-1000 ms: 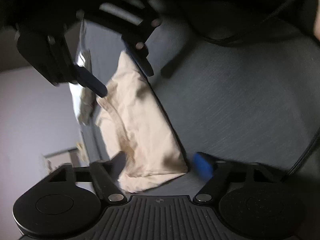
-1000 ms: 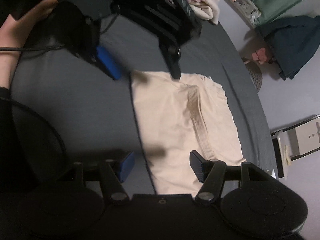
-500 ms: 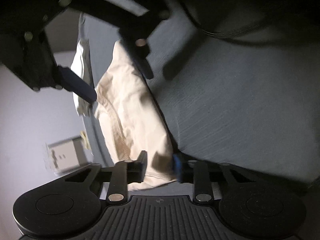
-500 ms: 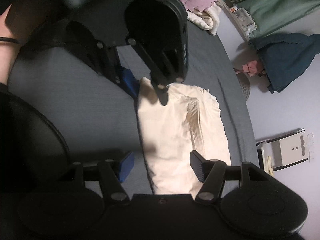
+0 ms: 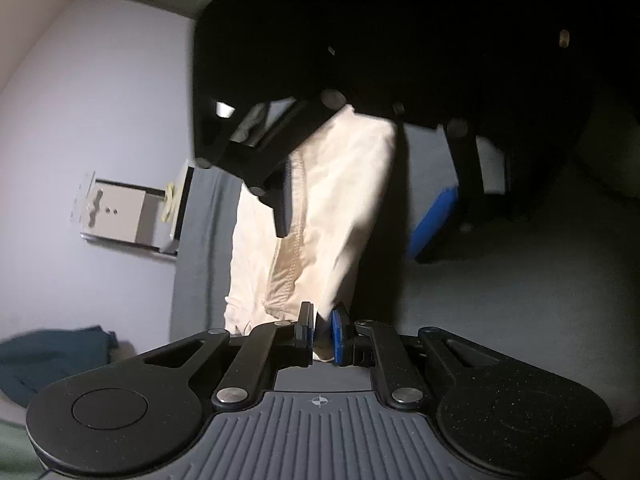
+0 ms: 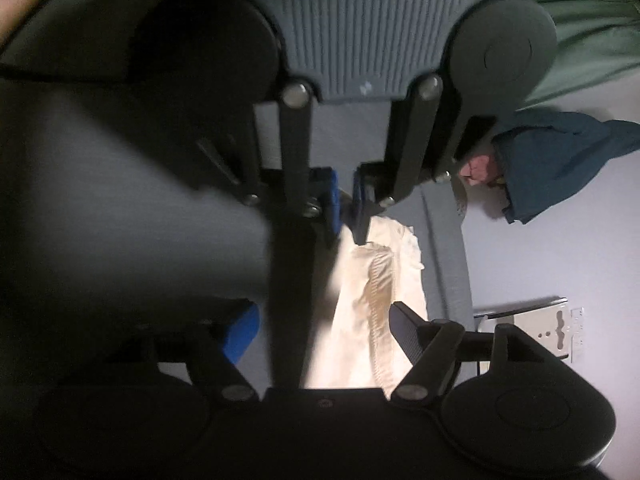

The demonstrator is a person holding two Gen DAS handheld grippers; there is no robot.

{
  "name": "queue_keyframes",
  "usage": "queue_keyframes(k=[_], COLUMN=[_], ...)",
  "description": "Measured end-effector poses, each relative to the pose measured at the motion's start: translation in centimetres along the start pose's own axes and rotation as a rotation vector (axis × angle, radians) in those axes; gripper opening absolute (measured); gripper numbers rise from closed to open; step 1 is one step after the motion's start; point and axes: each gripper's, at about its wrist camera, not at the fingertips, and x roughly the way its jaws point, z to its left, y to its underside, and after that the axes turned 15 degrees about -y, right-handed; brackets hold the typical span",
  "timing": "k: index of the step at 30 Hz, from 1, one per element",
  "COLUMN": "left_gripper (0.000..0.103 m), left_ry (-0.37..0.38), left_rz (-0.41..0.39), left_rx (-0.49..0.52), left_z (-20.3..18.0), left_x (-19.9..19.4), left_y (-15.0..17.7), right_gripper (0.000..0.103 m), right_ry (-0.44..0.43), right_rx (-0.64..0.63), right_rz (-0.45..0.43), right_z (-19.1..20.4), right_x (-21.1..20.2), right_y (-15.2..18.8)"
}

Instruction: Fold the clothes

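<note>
A cream garment [image 5: 320, 208] hangs lifted above the dark grey bed [image 5: 500, 300]; it also shows in the right wrist view [image 6: 360, 320]. My left gripper [image 5: 322, 330] is shut on its near corner, with cloth pinched between the pads; in the right wrist view the left gripper [image 6: 346, 204] holds the top edge. My right gripper [image 6: 320, 332] is open, its fingers on either side of the hanging cloth, close to it. In the left wrist view the right gripper [image 5: 360, 208] looms over the garment, open.
A lilac wall with a white fixture [image 5: 128, 212] stands beyond the bed. A dark teal garment [image 6: 560, 160] and green cloth [image 6: 580, 20] lie off the bed's edge. The grey bed cover [image 6: 100, 184] spreads to the left.
My left gripper closed on the garment's corner and lifted it off the bed. The right gripper moved in close to the raised cloth, still open.
</note>
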Motion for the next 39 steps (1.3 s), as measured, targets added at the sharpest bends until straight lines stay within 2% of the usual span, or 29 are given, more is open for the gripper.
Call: queue_keyframes(k=[4,8,12,14,16,18,21,25,29,31,35,39], left_gripper=[0.011,0.011,0.011,0.011,0.011,0.011,0.011,0.011,0.011,0.011,0.011,0.011], left_ry=[-0.008,-0.028,-0.034,-0.033,-0.030,-0.024,-0.018,-0.004,0.031,0.046,0.080,0.100], left_rz=[0.004,0.015,0.022,0.022,0.025,0.031,0.043,0.046,0.036,0.020,-0.014,-0.043], left_rx=[-0.040,-0.080,-0.113,-0.116,-0.118,-0.129,-0.146,-0.134,-0.173,-0.196,-0.201,-0.199], left_z=[0.9,1.8,2.6,2.7,2.6,2.7,2.8,2.3,2.5,2.9,3.6,4.5], left_x=[0.2,0.5,0.7,0.6,0.9,1.2,1.2,-0.2,-3.8,-5.9,-8.9,-8.7], left_y=[0.2,1.4,2.2,2.5,2.7,2.7,2.7,2.6,2.3,2.1,1.4,0.7], right_gripper=[0.070,0.066,0.056,0.053,0.042,0.024,0.005,0.004,0.004,0.004,0.004,0.004], right_ry=[-0.011,0.051,0.063,0.056,0.040,0.019,0.003,0.015,0.002,-0.044,-0.175,-0.276], right_rx=[0.007,-0.048,-0.036,-0.021,-0.006,0.007,0.013,0.007,-0.018,-0.019,0.064,0.197], right_rz=[0.008,0.083,0.206,0.230,0.253,0.291,0.297,0.267,0.218,0.196,0.145,0.102], right_z=[-0.9,-1.2,-2.2,-2.7,-3.3,-3.5,-3.4,-3.4,-2.6,-1.8,-1.5,-3.3], right_x=[0.1,0.7,1.8,1.7,1.6,1.8,1.8,0.8,-1.8,-3.9,-7.6,-9.1], right_y=[0.9,2.4,4.0,4.8,5.5,5.9,5.6,5.3,4.9,4.8,5.5,6.5])
